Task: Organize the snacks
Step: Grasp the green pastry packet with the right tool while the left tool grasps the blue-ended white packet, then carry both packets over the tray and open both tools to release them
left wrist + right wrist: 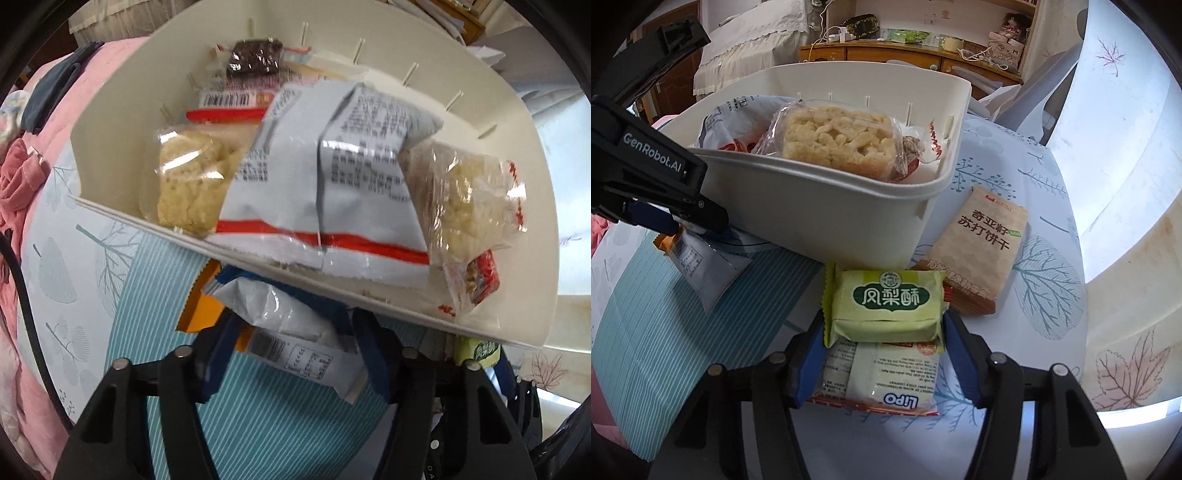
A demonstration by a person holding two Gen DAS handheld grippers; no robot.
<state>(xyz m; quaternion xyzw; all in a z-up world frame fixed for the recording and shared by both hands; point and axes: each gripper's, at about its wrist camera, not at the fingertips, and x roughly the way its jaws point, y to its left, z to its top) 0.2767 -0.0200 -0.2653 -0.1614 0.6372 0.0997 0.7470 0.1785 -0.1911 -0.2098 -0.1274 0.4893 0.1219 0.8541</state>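
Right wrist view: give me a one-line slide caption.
Right gripper straddles a green pastry pack beside the white bin of snacks; left gripper grips a silver packet.

cream bin (827, 206), green pastry packet (886, 306), teal-striped leaf-print cloth (665, 314), blue-padded tongs (882, 354).

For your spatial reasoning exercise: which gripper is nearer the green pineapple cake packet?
Right. The right gripper has the green pineapple cake packet between its fingers; the left gripper is off to its side, at a silver packet.
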